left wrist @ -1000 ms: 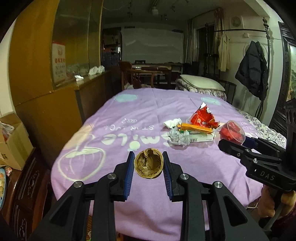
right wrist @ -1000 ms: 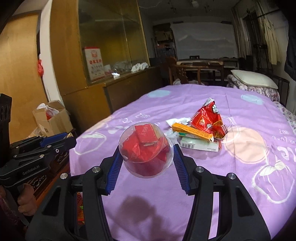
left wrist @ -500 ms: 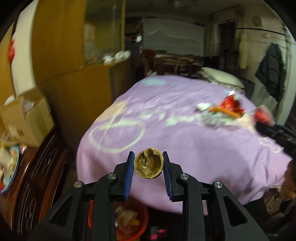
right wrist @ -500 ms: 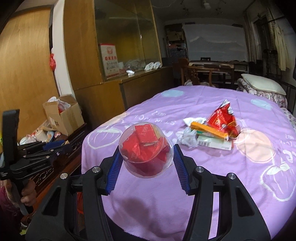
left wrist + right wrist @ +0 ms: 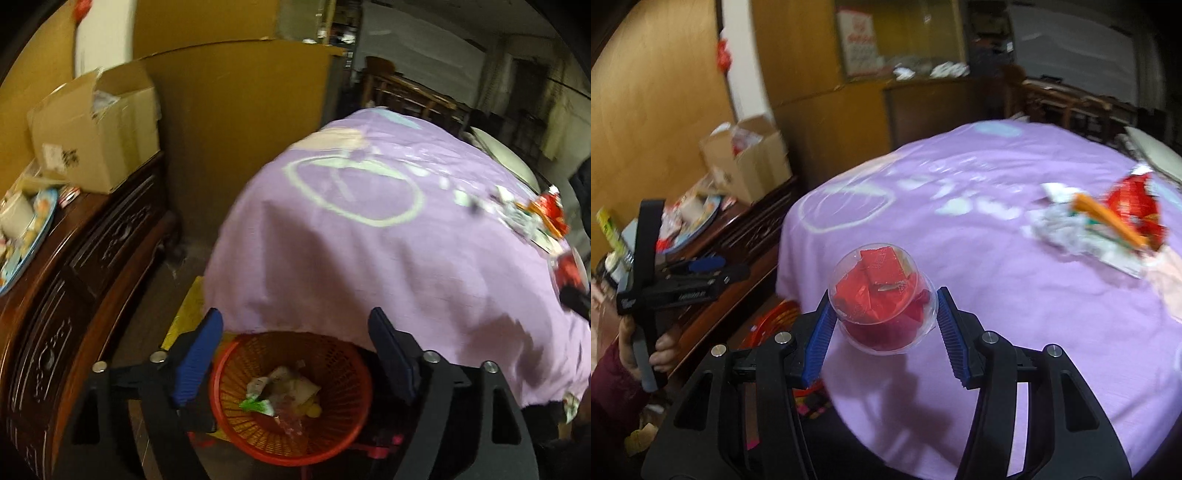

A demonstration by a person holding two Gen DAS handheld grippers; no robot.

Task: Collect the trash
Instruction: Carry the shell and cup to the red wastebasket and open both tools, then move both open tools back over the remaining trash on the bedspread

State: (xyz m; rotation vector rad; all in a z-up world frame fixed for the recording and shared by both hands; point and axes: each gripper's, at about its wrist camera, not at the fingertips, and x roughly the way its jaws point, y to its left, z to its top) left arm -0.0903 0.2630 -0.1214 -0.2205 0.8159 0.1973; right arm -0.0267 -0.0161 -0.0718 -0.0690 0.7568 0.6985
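My left gripper (image 5: 295, 332) is open and empty, directly above a red mesh trash basket (image 5: 343, 435) on the floor that holds several wrappers. The walnut shell is no longer between its jaws. My right gripper (image 5: 882, 325) is shut on a clear plastic cup (image 5: 882, 299) full of red wrappers, held over the front edge of the purple-clothed table (image 5: 997, 295). A pile of trash with a red snack bag (image 5: 1134, 206), an orange stick and crumpled paper lies on the table to the right. The left gripper also shows in the right wrist view (image 5: 701, 266).
A dark carved wooden sideboard (image 5: 74, 280) stands left of the basket, with a cardboard box (image 5: 96, 129) and a plate on it. A tall wooden cabinet (image 5: 236, 122) stands behind. The table's cloth hangs down just behind the basket.
My left gripper swung left and down from the table to above the basket and opened; the walnut shell has left its jaws. My right gripper still holds the cup and shifted slightly left.
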